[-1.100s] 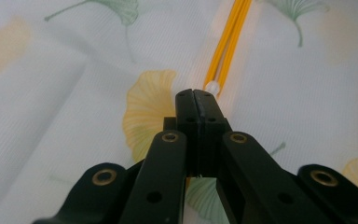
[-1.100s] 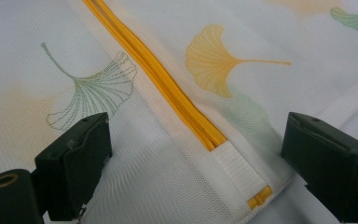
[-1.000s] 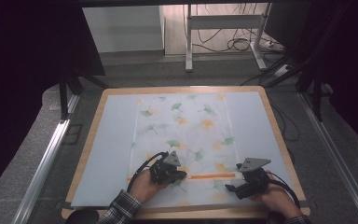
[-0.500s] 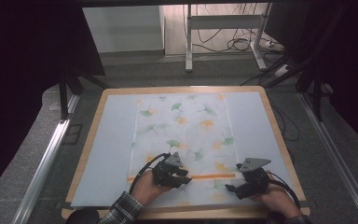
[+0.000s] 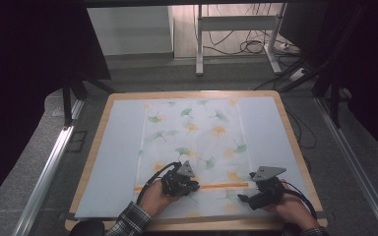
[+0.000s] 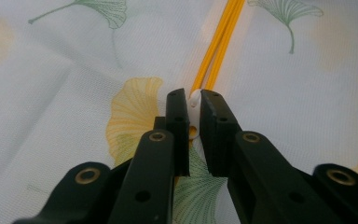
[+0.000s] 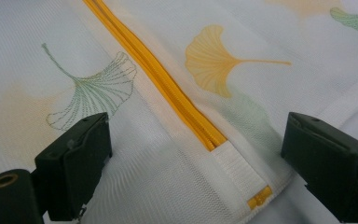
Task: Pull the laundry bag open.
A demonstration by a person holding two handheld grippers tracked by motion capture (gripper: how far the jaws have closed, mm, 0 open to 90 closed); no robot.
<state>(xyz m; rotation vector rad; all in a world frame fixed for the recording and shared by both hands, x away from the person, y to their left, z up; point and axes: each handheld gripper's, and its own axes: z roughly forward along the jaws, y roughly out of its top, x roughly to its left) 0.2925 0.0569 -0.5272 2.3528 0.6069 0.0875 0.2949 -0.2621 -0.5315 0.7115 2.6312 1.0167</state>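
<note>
A white mesh bag [image 5: 192,142] printed with ginkgo leaves lies flat on the pale mat. An orange zipper [image 5: 224,186] runs across its near end. My left gripper [image 5: 189,186] sits on the zipper line, shut on the small white zipper pull [image 6: 195,103]. In the left gripper view, my left gripper [image 6: 193,100] has the zipper [image 6: 219,42] running away from it as two orange strands. My right gripper [image 5: 243,199] rests open near the zipper's right end. In the right gripper view, my right gripper [image 7: 196,126] has its jaws wide apart on either side of the closed zipper [image 7: 168,88] and its white end tab [image 7: 235,172].
The mat lies on a wooden board [image 5: 96,147] whose rim shows all round. A metal rail [image 5: 49,172] runs along the left and another [image 5: 359,172] along the right. Table legs and cables [image 5: 246,44] stand on the floor beyond the far edge.
My left gripper has crept a little to the right along the zipper. The right gripper has stayed where it was.
</note>
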